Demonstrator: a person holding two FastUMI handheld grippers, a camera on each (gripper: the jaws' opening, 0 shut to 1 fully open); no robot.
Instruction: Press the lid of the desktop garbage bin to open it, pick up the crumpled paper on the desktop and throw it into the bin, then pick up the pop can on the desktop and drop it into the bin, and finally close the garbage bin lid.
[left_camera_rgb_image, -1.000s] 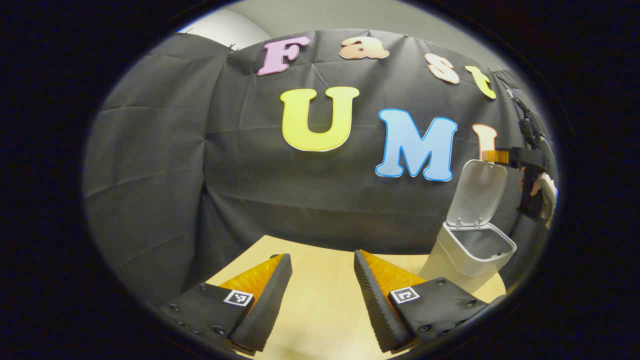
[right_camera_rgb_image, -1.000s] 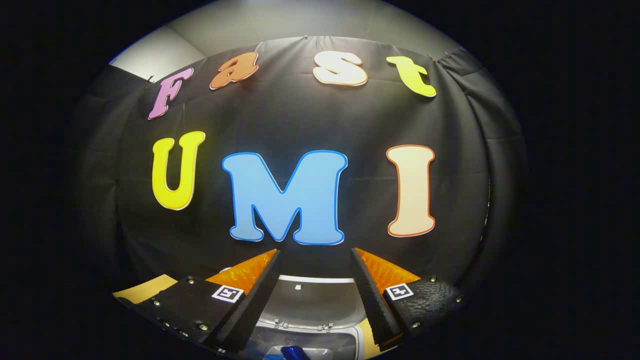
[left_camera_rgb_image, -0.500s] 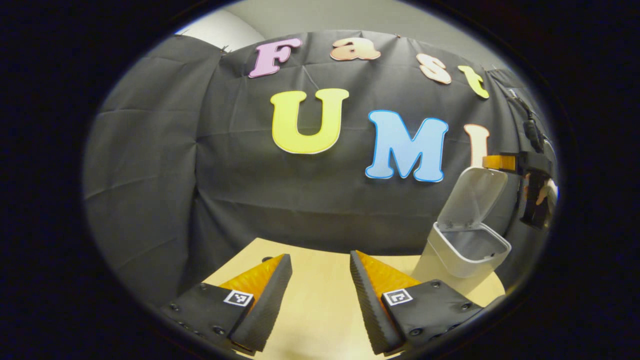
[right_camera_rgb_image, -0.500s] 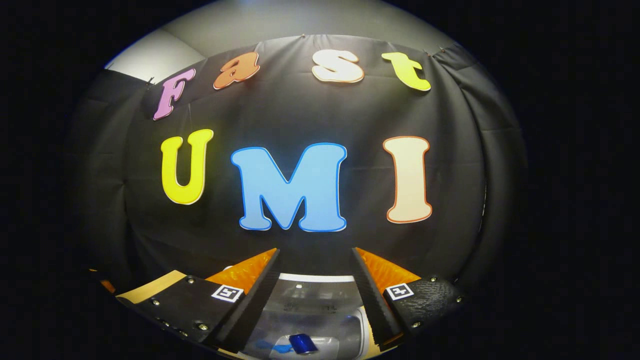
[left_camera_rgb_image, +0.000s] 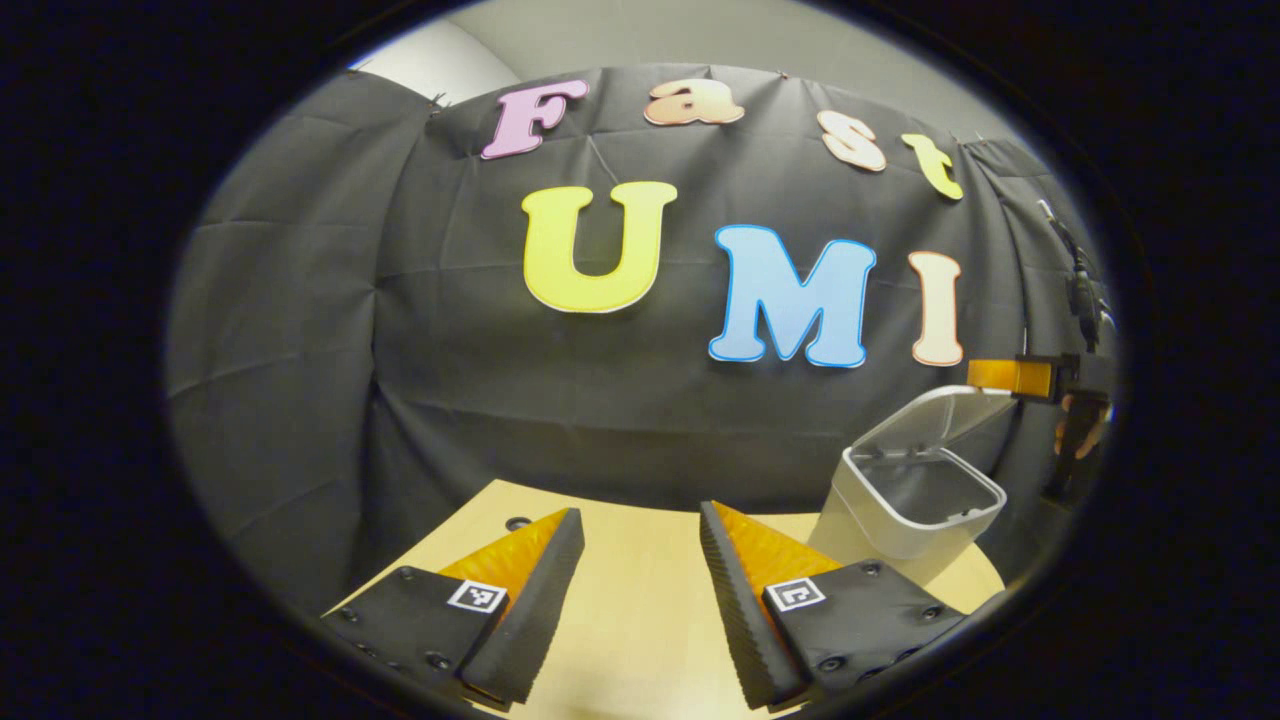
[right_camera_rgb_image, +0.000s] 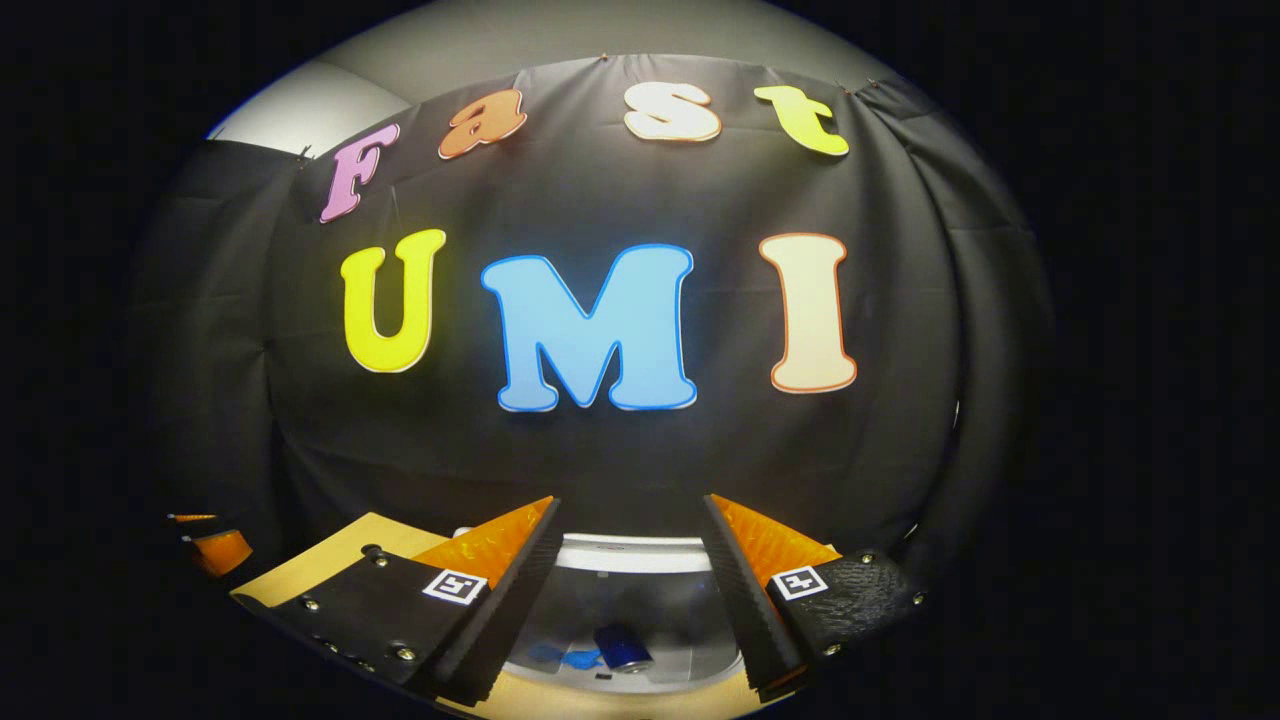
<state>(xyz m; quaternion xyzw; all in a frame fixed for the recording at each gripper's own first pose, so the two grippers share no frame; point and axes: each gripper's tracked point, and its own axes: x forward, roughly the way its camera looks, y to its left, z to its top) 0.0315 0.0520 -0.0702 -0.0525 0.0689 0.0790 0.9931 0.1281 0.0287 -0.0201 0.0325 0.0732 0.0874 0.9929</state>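
Right gripper (right_camera_rgb_image: 630, 585), fingers parted and empty, hovered above the white plastic bin (right_camera_rgb_image: 625, 555); a blue pop can (right_camera_rgb_image: 622, 648) lay between them. Left gripper (left_camera_rgb_image: 635, 590) fingers stood likewise apart over the pale wooden tabletop (left_camera_rgb_image: 640, 560).

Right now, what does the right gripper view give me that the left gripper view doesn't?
Right gripper view: the inside of the white plastic desktop bin, with a blue pop can lying in it. Left gripper view: the bin from the side, its white lid tilted partway over the opening, the right gripper at the lid's raised edge. Shared: bin, light wooden tabletop, black cloth wall.
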